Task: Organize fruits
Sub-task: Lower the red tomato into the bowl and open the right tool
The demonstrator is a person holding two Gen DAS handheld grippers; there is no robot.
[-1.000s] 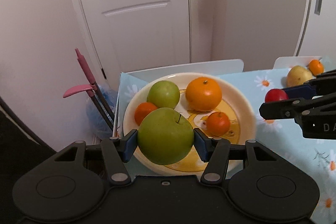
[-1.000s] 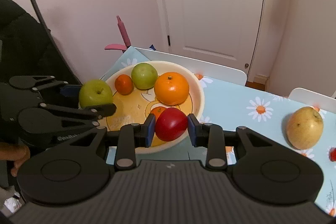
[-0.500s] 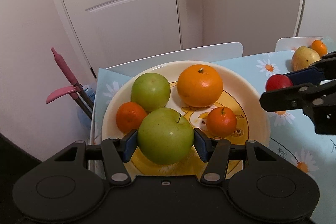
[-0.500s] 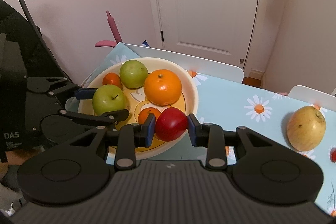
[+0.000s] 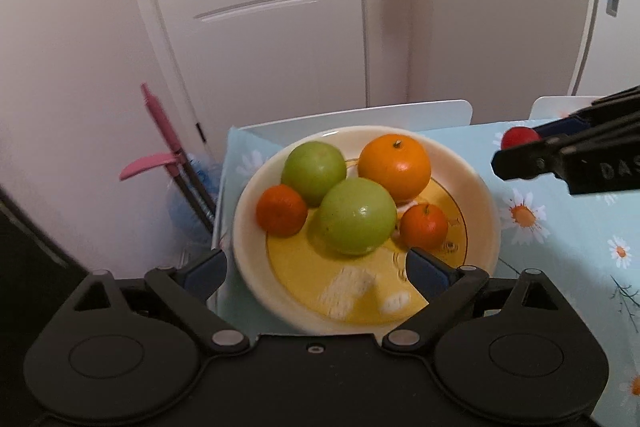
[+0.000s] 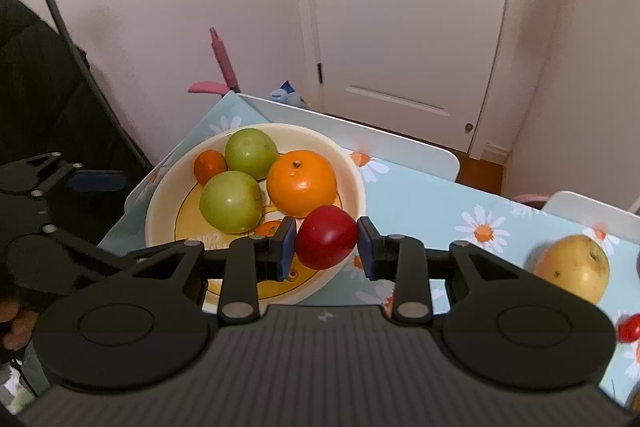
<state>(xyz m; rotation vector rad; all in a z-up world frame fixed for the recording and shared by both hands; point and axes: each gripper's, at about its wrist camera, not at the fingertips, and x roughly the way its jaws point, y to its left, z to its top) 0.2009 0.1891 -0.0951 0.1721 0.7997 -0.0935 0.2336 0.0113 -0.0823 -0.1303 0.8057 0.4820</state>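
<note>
Beyond, a daisy-print tablecloth meets a white door.

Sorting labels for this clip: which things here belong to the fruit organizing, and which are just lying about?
Job:
plate
two green apples
big orange
two small oranges
red fruit in right tool
yellow pear
open left tool

Lying about:
door
pink dustpan
white chairs

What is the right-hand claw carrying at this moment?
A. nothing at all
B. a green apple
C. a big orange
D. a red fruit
D: the right claw is closed on a red fruit, held over the near rim of the bowl.
</note>
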